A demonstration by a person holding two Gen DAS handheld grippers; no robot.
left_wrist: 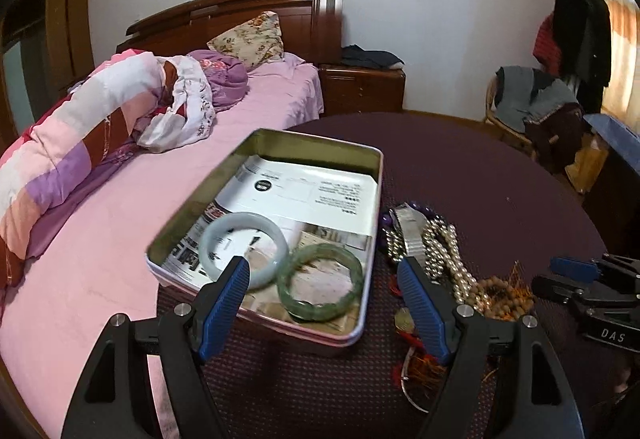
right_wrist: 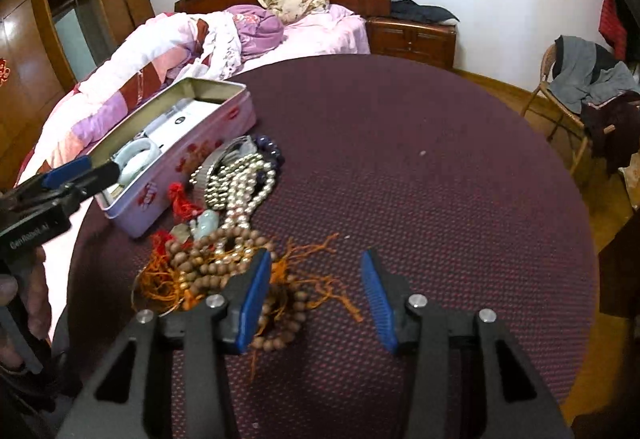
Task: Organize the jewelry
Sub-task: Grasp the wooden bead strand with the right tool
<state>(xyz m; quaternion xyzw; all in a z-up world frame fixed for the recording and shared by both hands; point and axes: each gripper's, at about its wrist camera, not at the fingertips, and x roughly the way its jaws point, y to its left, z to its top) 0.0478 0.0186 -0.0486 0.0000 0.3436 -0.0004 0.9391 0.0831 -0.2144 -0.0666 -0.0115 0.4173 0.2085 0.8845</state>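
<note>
An open pink tin lined with papers holds a pale jade bangle and a green jade bangle. My left gripper is open and empty, hovering over the tin's near end. To the tin's right lies a jewelry pile: pearl strands, wooden beads with orange cord, a dark bead bracelet and a red tassel. My right gripper is open and empty, its left finger over the wooden beads.
The round table has a dark purple dotted cloth. A pink bed with quilts lies left of it. A chair with clothes stands at the right, and a wooden nightstand sits behind.
</note>
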